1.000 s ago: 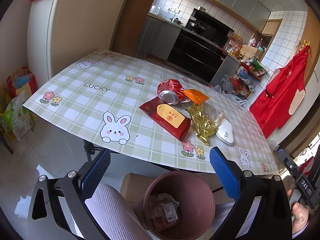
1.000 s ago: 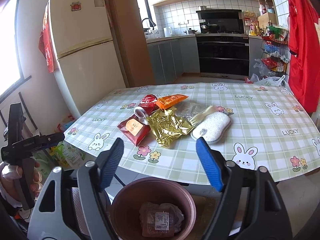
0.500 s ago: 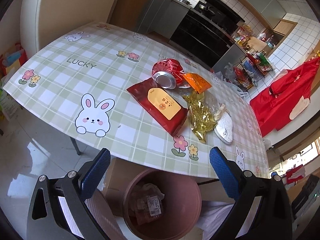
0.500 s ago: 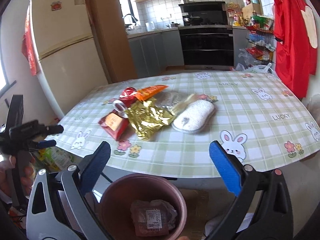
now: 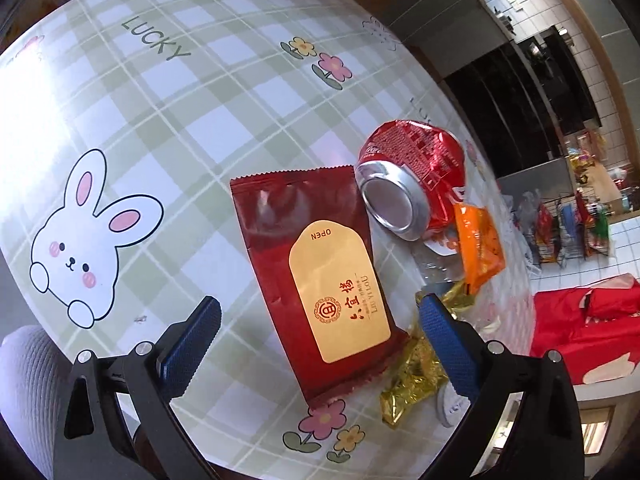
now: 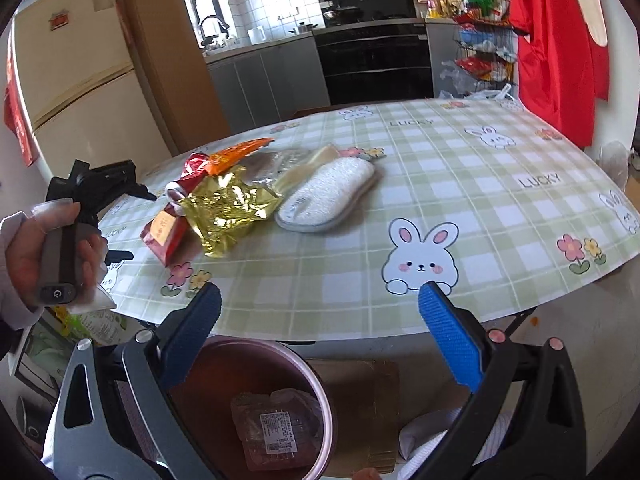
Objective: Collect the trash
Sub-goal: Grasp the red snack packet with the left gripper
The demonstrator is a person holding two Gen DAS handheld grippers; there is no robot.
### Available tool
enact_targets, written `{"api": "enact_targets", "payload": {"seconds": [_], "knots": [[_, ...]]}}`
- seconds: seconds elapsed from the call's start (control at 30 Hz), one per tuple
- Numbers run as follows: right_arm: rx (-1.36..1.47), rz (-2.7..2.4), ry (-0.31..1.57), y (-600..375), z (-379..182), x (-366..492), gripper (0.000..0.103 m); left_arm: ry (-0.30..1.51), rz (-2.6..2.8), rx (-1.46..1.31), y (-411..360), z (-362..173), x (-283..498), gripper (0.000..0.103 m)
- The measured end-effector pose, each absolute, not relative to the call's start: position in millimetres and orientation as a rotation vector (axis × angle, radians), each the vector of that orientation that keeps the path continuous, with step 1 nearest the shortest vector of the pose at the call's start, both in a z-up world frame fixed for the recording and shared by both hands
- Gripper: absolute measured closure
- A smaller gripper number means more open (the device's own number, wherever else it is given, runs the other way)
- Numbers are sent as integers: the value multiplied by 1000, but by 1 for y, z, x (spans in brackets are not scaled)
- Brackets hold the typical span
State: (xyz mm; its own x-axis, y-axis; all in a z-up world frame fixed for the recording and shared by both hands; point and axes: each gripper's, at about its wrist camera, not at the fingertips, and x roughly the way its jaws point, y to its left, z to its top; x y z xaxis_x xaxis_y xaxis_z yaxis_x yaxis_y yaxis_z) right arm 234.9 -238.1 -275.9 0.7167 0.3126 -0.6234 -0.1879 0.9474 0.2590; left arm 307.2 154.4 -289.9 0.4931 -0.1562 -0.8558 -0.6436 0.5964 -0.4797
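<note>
In the left wrist view, my left gripper is open just above the table, its blue fingers on either side of the near end of a flat red packet with a gold label. Behind it lie a crushed red can, an orange wrapper and a crumpled gold foil wrapper. My right gripper hangs open and empty at the table's near edge, above a brown bin that holds a wrapped packet. The same pile shows at the far left of the right wrist view: gold foil and red packet.
A white sponge pad lies beside the foil. The checked tablecloth covers the table. A person's hand holds the left gripper's handle at the left. A cardboard box sits by the bin, with a fridge and kitchen units behind.
My left gripper has swung down and forward over the table onto the red packet, rolling as it went; the bin has left its view. My right gripper sank a little and its jaws widened.
</note>
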Motion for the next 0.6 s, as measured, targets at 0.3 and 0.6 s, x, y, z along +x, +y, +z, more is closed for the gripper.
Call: {"api": "enact_targets", "payload": {"seconds": [0.3,0.6], "knots": [[251,290,725,-259,-288,257,5,1071,495,-745,142,-297,330,6],[199,307,739,-254,-288,274,5,1093,454,-609,134,-294,324,12]]}}
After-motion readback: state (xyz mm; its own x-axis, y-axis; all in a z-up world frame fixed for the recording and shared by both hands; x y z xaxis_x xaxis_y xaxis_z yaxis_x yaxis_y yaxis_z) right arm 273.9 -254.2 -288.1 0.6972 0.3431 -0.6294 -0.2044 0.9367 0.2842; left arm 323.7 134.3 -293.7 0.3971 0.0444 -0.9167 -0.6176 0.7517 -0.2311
